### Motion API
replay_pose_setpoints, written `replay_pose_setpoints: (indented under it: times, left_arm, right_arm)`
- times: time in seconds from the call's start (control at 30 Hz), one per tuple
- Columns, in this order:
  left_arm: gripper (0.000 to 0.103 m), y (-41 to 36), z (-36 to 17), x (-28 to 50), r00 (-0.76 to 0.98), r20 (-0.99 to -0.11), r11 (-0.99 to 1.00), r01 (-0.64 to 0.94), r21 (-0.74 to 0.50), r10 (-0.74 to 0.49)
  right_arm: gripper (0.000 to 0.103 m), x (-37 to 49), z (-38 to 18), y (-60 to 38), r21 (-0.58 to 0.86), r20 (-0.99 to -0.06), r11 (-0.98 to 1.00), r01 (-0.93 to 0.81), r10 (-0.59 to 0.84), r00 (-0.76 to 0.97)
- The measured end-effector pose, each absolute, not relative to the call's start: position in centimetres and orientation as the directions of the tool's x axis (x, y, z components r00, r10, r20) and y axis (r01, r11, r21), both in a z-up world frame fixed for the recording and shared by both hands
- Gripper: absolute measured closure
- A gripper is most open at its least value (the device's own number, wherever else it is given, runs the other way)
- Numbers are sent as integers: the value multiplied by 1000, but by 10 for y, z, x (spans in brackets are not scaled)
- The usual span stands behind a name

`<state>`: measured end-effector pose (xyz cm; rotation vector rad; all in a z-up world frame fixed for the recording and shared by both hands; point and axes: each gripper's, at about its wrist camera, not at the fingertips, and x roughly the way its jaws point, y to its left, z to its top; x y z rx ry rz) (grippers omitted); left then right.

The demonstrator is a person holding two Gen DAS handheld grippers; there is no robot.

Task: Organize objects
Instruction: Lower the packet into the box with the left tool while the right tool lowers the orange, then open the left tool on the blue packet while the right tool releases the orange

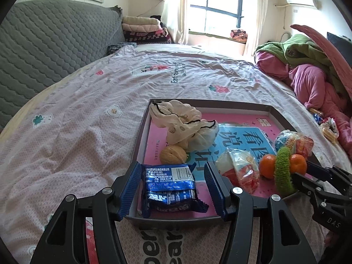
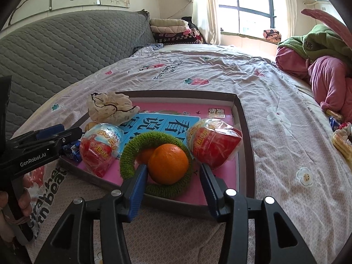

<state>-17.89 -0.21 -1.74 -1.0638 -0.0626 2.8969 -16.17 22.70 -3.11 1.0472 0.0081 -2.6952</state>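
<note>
- The left gripper [image 1: 172, 189] was seen with its blue-padded fingers [image 1: 129, 189] spread wide; a blue snack packet [image 1: 171, 189] lay between them, touching neither pad, at the near edge of the tray [image 1: 140, 136].
- The right gripper [image 2: 172, 187] was likewise held open, an orange [image 2: 168, 164] sitting between the fingers with a clear gap on the right side; contact with the left finger [image 2: 137, 189] could not be judged.
- Around the orange a green knitted ring [image 2: 132, 149] was draped, and a second orange [image 2: 145, 154] was glimpsed just behind it.
- Past the left fingertip of the right gripper a red-and-blue wrapped snack [image 2: 100, 147] was found, and past the right fingertip a second wrapped snack [image 2: 214, 144].
- Just beyond the left gripper's fingertips a walnut [image 1: 172, 155] rested on the tray's pink floor.
- Farther ahead, a cream drawstring mesh bag [image 1: 182, 123] was heaped in the tray's far left corner.
- The tray was set on a pink patterned bedsheet [image 1: 88, 114].
</note>
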Motion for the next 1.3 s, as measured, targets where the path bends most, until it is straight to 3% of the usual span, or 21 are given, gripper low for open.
replay_pose_setpoints:
  times: [0.7,1.03,1.3]
  left_arm:
    - [32,-1,1,-148,-761,-644,-997,-29,-78,73]
    - [28,0,13,-127,-772,-633,-996,-9,-89,63]
    - [26,5,27,-111,-787,-614,-998,-16,-58,48]
  right_arm:
    - [41,-144,-23,229,95,-642,-970,224,-232,-731]
    - [37,-115,4,250,135,-524,-978,161,-208,-826]
    - [22,-92,22,256,96,-462,-988,119,-151,-874]
